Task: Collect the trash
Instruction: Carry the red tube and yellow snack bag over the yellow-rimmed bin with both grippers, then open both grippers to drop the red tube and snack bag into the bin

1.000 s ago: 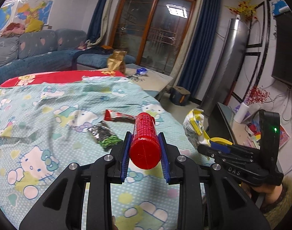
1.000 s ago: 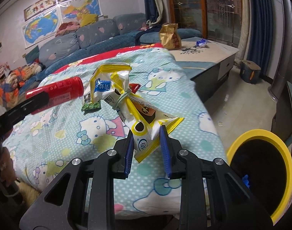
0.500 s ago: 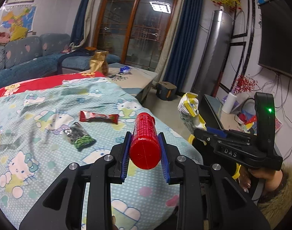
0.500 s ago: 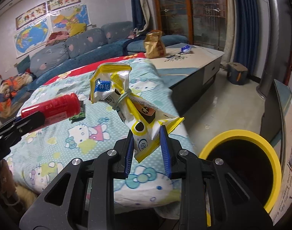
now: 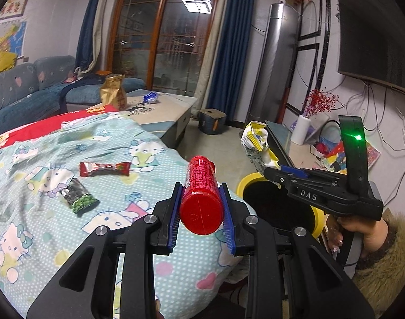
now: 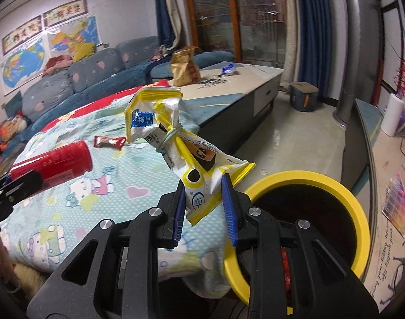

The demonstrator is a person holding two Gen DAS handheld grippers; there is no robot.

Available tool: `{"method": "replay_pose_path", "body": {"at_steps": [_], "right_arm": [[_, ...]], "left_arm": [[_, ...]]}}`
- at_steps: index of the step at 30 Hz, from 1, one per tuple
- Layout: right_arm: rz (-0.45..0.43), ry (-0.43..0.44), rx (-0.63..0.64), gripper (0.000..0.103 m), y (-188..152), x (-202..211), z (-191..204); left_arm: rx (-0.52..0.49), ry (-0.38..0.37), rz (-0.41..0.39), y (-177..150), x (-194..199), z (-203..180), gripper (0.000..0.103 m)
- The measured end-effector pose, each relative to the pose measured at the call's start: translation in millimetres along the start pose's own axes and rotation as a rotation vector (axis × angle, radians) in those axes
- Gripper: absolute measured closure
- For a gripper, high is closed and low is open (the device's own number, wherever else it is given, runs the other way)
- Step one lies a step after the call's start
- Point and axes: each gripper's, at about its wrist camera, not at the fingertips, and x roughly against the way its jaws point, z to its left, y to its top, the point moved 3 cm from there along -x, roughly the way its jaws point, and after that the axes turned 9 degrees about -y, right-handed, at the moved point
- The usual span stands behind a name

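Note:
My left gripper (image 5: 201,207) is shut on a red can (image 5: 201,194), held above the bed's edge; the can also shows in the right wrist view (image 6: 53,162). My right gripper (image 6: 203,204) is shut on a white and yellow snack bag (image 6: 175,143), held just left of the yellow-rimmed bin (image 6: 308,183). The bag (image 5: 255,143) and bin (image 5: 246,183) also show in the left wrist view, with the right gripper over the bin. A red wrapper (image 5: 104,168) and a green and silver packet (image 5: 79,199) lie on the bedspread.
The Hello Kitty bedspread (image 5: 43,226) covers the left side. A low table (image 5: 162,103) with a gold paper bag (image 5: 113,91) stands behind. A TV stand (image 6: 361,122) and tall silver unit (image 5: 274,61) are on the right.
Both grippers have swung right, away from the bed towards the bin. The bin's rim now sits right beside the right gripper. Both keep their hold.

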Motion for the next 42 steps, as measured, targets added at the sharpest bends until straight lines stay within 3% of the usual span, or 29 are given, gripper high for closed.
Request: {"method": "replay_pose_path", "body": {"at_steps": [42], "right_arm": [[0.112, -0.213, -0.307, 0.082, -47.3, -7.1, -134.9]], "left_arm": [[-0.167, -0.2, 0.121, -20.0, -85.5, -101.4, 0.076]]}}
